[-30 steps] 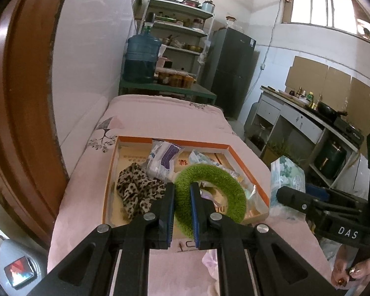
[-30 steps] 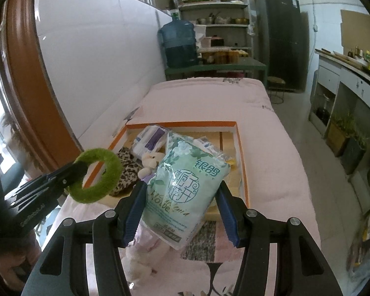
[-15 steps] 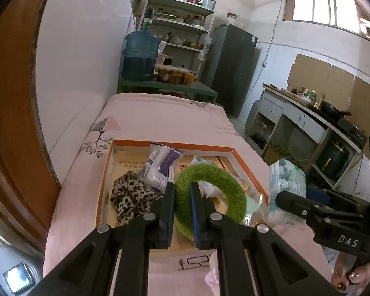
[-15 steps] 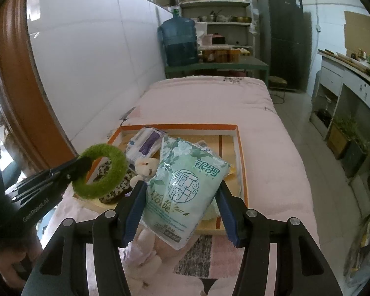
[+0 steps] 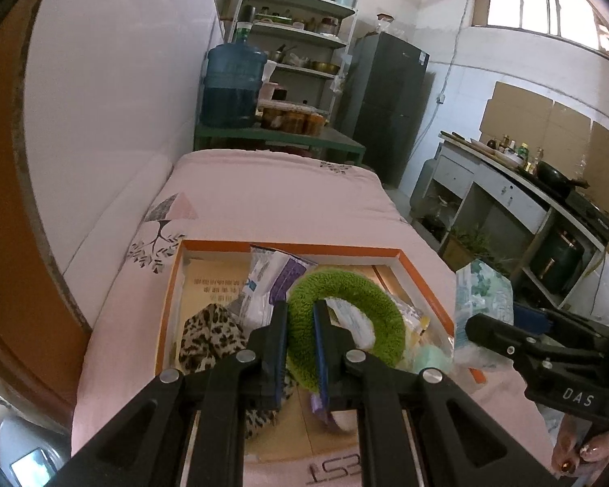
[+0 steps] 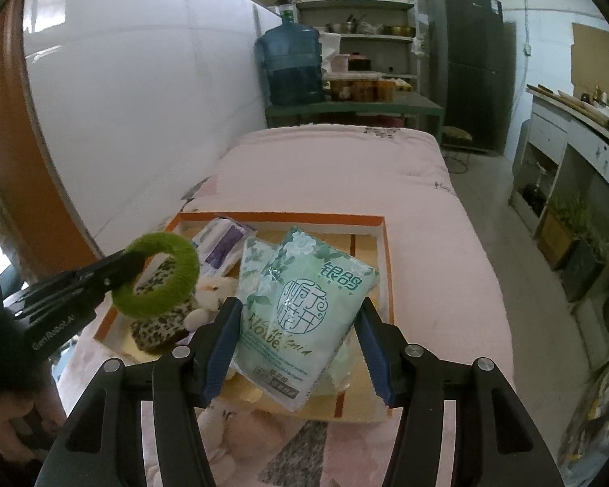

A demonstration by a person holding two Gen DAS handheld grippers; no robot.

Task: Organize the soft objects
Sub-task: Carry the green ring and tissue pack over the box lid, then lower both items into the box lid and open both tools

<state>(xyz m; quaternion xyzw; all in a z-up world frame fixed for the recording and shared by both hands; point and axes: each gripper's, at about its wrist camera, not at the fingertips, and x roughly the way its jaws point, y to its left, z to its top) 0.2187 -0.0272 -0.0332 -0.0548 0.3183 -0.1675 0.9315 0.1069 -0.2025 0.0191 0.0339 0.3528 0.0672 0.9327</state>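
Pink quilted bed [image 5: 272,199], orange-rimmed tray [image 6: 387,268] on it. Left gripper [image 5: 300,345] pinches the green fuzzy ring [image 5: 361,296] above the tray's leopard-print cloth [image 5: 211,337]. Right gripper [image 6: 300,345] clamps a tissue pack [image 6: 304,316], hiding the tray's middle. Only the right view shows a pale plush toy [image 6: 211,288], half hidden.

A shallow box [image 6: 379,243] lies on a bed [image 6: 333,170] along the wall on the left, holding a patterned cloth [image 5: 211,335] at its left and packets [image 5: 272,280] behind, shelves [image 6: 353,36] beyond.
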